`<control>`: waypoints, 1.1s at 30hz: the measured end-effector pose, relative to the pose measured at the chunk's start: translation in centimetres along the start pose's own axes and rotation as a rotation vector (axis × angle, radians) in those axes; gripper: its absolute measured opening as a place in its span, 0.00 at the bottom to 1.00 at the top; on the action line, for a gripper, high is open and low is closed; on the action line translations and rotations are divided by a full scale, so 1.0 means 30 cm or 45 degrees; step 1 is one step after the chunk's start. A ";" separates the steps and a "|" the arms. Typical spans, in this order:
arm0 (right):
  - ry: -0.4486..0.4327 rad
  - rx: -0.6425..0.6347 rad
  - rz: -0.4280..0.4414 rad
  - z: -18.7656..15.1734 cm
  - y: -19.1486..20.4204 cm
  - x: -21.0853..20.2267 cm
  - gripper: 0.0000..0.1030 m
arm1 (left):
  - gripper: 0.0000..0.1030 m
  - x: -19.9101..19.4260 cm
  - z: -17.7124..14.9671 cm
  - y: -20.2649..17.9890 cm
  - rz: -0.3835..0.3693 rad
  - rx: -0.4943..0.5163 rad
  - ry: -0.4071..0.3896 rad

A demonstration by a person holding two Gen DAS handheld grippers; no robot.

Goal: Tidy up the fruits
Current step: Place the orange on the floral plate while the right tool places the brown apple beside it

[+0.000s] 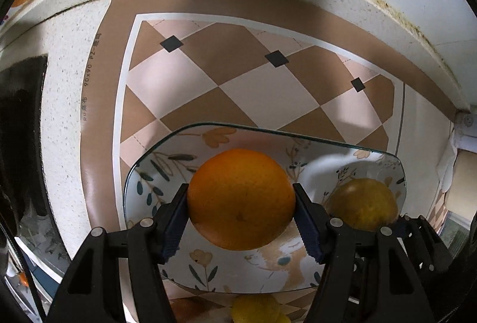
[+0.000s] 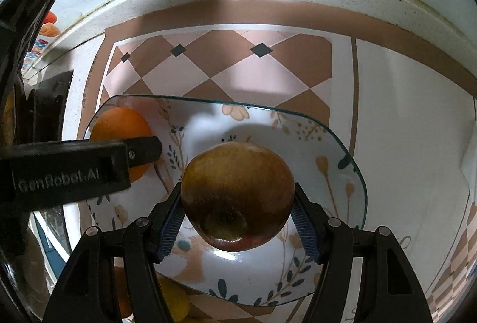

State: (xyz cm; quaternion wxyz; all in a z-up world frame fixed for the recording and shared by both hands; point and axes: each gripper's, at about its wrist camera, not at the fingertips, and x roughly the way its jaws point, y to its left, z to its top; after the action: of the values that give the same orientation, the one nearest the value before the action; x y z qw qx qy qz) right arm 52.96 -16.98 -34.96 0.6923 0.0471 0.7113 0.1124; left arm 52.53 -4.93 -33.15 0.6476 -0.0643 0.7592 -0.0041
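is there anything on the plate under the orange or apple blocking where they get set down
Nothing visible. The left gripper holds the orange and the right gripper holds the apple over bare parts of the floral plate, well apart from each other.

Your right gripper (image 2: 238,221) clamps the apple (image 2: 237,196) above the floral plate (image 2: 334,174); at nine o'clock, the left gripper (image 2: 89,165) overlaps the orange (image 2: 119,123).

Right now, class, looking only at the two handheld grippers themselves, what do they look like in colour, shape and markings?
Both the left gripper and the right gripper are matte black plastic, with angular linkage arms joined by round silver pins. Each fingertip carries a dark blue ribbed pad. In the right wrist view, the left gripper's side bears grey lettering reading GenRobot.AI. No cables or sleeves show.
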 end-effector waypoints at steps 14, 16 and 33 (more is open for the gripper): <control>-0.088 0.125 -0.026 -0.065 -0.056 -0.131 0.92 | 0.81 -0.069 -0.026 0.013 0.007 0.048 -0.100; -0.105 0.132 -0.043 -0.096 -0.058 -0.159 0.92 | 0.82 -0.098 -0.066 0.019 0.040 0.066 -0.137; -0.305 0.162 -0.145 -0.445 0.031 -0.414 0.92 | 0.81 -0.360 -0.460 0.080 0.174 0.120 -0.512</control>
State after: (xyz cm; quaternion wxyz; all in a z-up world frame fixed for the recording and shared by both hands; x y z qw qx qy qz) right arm 40.04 -20.10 -22.43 0.7731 0.0636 0.6307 0.0212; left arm 40.37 -2.50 -20.52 0.7870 0.0182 0.6164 0.0173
